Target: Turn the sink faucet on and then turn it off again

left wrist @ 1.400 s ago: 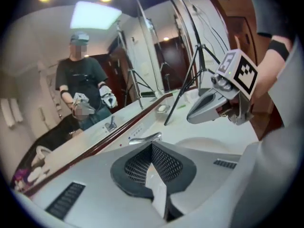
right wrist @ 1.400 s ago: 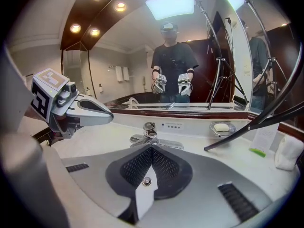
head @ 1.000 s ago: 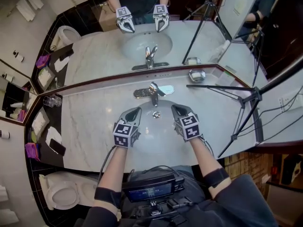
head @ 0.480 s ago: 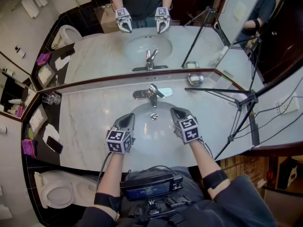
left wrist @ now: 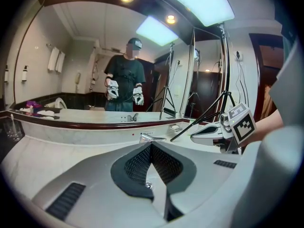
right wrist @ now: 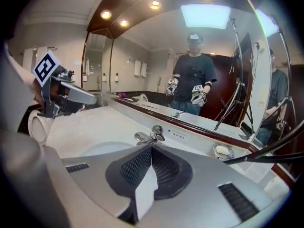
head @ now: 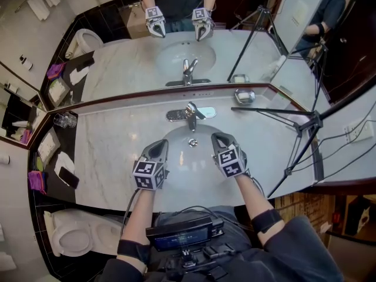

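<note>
- marble countertop [head: 111, 157], white with grey veins, dark red strip along its back edge
- wall mirror [head: 117, 63] above the counter
- silver soap dish [head: 244, 94] at the counter's back right, white bar in it
- black tripod [head: 305, 125] on the right, one leg stretched over the counter near the soap dish
- glass tumblers [head: 64, 121] at the counter's back left corner
- black phone [head: 68, 177] on the dark ledge left of the counter, purple cloth [head: 36, 182] just beside it
- white toilet [head: 73, 239], lower left
- wall sockets [head: 359, 131] far right, cables hanging nearby
</note>
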The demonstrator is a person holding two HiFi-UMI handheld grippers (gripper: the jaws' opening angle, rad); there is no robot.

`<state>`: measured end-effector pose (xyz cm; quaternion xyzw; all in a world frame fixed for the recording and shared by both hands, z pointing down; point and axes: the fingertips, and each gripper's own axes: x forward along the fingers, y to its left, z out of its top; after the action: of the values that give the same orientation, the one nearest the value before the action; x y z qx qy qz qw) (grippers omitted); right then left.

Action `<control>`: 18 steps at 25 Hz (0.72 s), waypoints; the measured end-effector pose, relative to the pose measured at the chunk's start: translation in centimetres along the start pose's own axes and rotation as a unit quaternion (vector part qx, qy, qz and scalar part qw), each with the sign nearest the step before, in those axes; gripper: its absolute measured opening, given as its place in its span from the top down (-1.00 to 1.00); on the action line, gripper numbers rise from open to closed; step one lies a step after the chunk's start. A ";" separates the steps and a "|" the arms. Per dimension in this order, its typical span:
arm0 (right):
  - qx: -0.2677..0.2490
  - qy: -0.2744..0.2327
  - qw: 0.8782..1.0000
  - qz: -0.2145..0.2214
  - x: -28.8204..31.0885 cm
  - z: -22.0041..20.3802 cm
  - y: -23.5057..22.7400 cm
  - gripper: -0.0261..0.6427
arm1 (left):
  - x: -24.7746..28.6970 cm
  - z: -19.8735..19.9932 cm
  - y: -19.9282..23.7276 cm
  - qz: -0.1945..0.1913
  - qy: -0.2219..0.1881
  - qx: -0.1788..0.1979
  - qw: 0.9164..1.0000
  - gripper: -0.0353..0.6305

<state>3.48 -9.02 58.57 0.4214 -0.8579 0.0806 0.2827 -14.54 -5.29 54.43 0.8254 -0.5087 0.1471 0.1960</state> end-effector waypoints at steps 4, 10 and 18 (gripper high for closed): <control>-0.138 0.029 0.990 -0.018 1.9 -1.3 -0.1 0.74 | 0.4 -0.5 0.1 0.001 0.007 -0.005 1.000 0.89; -0.299 0.061 0.952 -0.018 4.8 -1.5 -0.4 0.45 | 1.2 -1.0 0.1 -0.001 0.013 -0.003 1.000 0.89; -0.447 0.078 0.891 -0.027 8.9 -1.5 -1.1 0.28 | 2.0 -1.5 0.7 0.000 0.019 0.000 1.000 0.89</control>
<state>0.68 -15.17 64.64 0.2659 -0.7666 -0.2870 0.5092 -14.34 -6.38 56.74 0.8225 -0.5045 0.1628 0.2061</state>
